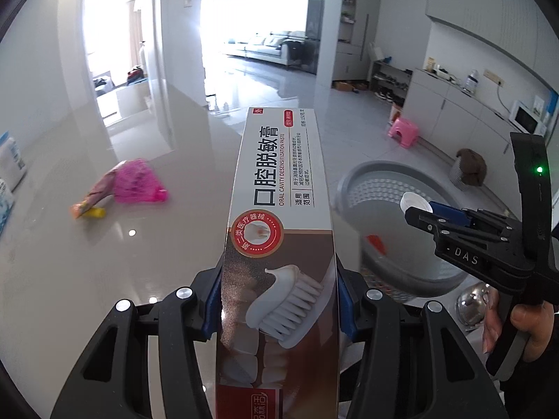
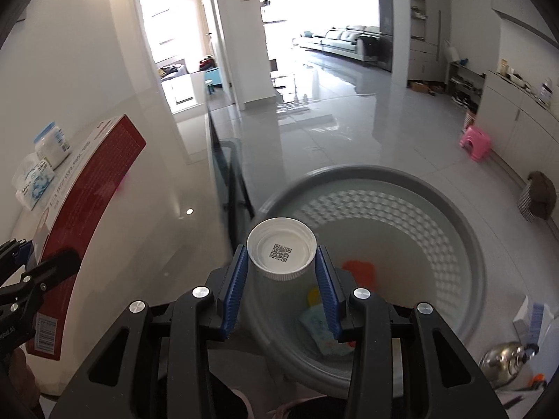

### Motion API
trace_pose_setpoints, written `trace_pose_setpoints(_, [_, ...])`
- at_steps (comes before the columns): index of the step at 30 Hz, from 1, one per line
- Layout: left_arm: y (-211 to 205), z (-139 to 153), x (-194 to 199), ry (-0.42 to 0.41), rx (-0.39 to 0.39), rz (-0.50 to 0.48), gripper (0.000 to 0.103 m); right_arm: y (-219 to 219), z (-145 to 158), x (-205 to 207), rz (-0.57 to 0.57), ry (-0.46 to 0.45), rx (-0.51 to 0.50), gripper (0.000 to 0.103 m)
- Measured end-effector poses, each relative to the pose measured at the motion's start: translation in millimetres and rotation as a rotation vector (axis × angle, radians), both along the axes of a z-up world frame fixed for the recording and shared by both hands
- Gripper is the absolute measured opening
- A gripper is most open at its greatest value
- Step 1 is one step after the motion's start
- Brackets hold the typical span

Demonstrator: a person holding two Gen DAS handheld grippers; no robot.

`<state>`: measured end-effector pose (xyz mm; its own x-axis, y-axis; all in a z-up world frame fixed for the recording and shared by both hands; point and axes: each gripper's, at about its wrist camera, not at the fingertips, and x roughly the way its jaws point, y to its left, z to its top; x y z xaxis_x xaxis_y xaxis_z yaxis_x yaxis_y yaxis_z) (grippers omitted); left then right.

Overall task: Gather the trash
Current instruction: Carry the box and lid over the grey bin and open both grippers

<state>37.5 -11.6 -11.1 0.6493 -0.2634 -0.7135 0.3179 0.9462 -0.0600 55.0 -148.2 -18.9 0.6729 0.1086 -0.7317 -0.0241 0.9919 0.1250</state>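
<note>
My left gripper (image 1: 279, 309) is shut on a long toothpaste box (image 1: 279, 216), held above the glossy table; the box also shows in the right wrist view (image 2: 87, 206). My right gripper (image 2: 282, 262) is shut on a white bottle cap (image 2: 281, 253) with a QR code inside, over the near rim of a grey round bin (image 2: 464, 216). The bin holds an orange scrap (image 2: 360, 270) and a pale packet (image 2: 325, 328). In the left wrist view the right gripper (image 1: 419, 211) with the cap (image 1: 414, 202) hangs over the bin (image 1: 349, 178).
A pink wrapper with yellow bits (image 1: 129, 185) lies on the table at left. Tissue packs (image 2: 33, 181) and a jar (image 2: 52, 145) stand at the table's left. A pink stool (image 2: 475, 141), a metal kettle (image 2: 503, 356) and cabinets (image 1: 454, 111) are at right.
</note>
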Motion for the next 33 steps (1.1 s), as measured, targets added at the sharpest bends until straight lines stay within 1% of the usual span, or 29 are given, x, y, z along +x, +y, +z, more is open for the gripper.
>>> trace_pose_setpoints(7, [-61, -12, 7, 0.047, -0.015, -0.08, 0.05, -55, -6, -25, -0.1, -0.009, 0.017, 0.038])
trace_pose_setpoints(10, [-78, -16, 11, 0.064, -0.021, -0.102, 0.05, -76, -10, -34, -0.133, -0.011, 0.019, 0.038])
trace_pose_setpoints(12, [-93, -20, 14, 0.081, -0.024, -0.123, 0.05, -86, -13, -36, -0.145, -0.008, 0.03, 0.038])
trace_pose_setpoints(18, [-129, -34, 24, 0.115, -0.001, -0.16, 0.05, -114, -23, -40, -0.164, -0.005, 0.054, 0.038])
trace_pose_setpoints(26, [-163, -53, 46, 0.178, 0.022, -0.181, 0.05, -127, -38, -28, -0.162, 0.023, 0.079, 0.038])
trace_pose_setpoints(33, [-176, -66, 57, 0.216, 0.038, -0.173, 0.05, -132, -48, -15, -0.152, 0.052, 0.098, 0.038])
